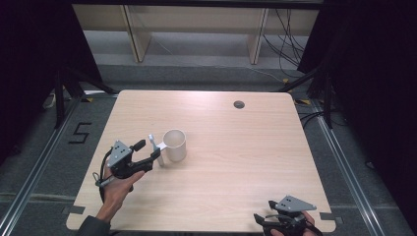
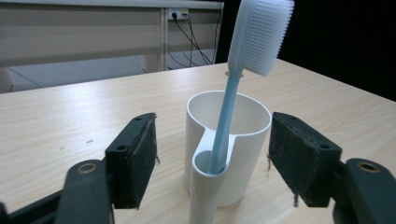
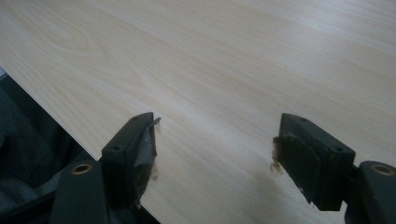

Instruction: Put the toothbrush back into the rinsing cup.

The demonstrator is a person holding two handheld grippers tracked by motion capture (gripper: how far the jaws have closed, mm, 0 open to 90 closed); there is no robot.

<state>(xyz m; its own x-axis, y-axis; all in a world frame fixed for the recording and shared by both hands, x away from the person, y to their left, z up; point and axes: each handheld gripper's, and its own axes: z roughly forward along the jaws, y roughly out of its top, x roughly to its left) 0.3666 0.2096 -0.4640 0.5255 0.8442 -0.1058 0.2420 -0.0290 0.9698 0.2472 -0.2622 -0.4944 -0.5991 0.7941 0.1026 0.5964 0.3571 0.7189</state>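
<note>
A white cup [image 1: 175,145] stands on the wooden table [image 1: 236,147], left of its middle. In a small side tube on the cup a pale blue toothbrush [image 1: 156,144] stands upright, head up. My left gripper [image 1: 148,149] is right beside it, open, its jaws either side of the tube without touching. In the left gripper view the cup [image 2: 247,122] and toothbrush [image 2: 258,39] rise between the pads of the left gripper [image 2: 212,128], with gaps on both sides. My right gripper [image 1: 264,210] rests open at the table's near right edge, and the right gripper [image 3: 217,135] has bare wood between its jaws.
A round cable hole [image 1: 239,104] sits in the table near its far edge. Pale shelving [image 1: 196,29] and loose cables [image 1: 287,44] lie beyond the table. In the right gripper view the table's edge [image 3: 70,135] runs close to the jaws.
</note>
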